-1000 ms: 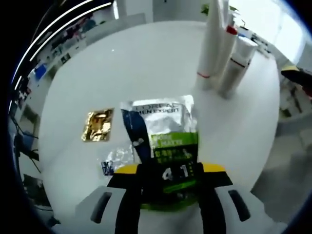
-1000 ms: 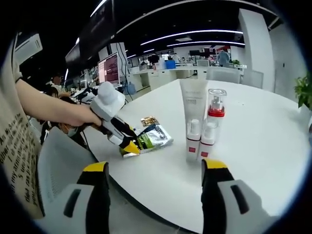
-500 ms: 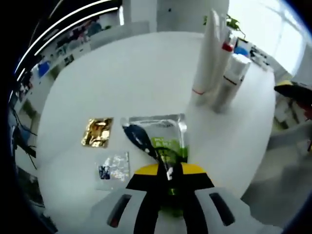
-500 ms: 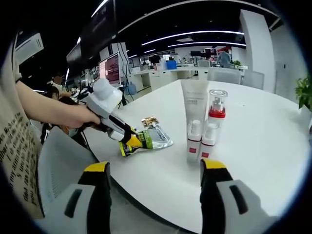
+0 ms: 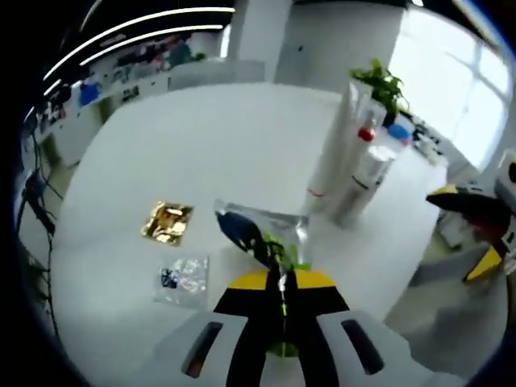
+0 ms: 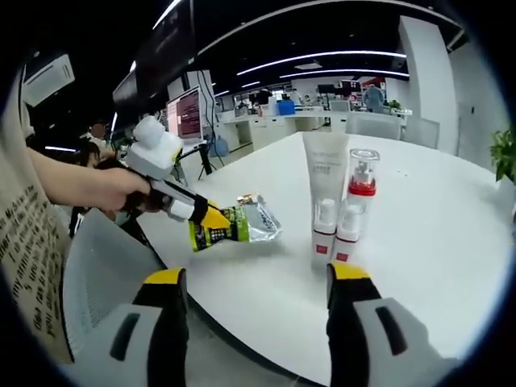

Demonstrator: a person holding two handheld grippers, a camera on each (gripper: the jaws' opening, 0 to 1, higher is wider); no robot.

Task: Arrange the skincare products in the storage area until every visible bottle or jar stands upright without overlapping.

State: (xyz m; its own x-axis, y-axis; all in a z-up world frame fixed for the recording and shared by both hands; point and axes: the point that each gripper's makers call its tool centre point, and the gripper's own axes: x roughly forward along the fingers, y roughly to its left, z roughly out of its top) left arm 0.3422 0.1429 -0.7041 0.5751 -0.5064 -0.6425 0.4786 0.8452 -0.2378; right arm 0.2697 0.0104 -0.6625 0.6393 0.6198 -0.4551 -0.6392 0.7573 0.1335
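Round white desk (image 5: 201,137) — the storage area, carrying all the products; an office with ceiling light strips lies behind it.

White squeeze tube (image 6: 324,189) — tallest item, upright on its cap near the middle of the desk in the right gripper view; in the left gripper view it stands beyond the sachets.

Pump bottle (image 6: 355,205) — clear cap, red collar, white body with a red band at the foot; upright, just beside the tube, the two touching or nearly so. A smaller white bottle (image 6: 323,230) stands in front of the tube.

Green-and-silver sachet (image 6: 234,226) — pinched at its green end by the left tongs (image 5: 282,282), whose jaws are clenched on it; its silver end hangs above the desk near the desk's edge.

Gold foil sachet (image 5: 168,222) — flat on the desk, apart from the bottles.

Small silver sachet (image 5: 184,280) — flat on the desk, just beside the gold one, nearer the camera.

Right tongs (image 6: 254,278) — jaws spread wide and released, grasping nothing, hovering off the desk's edge and facing the bottles.
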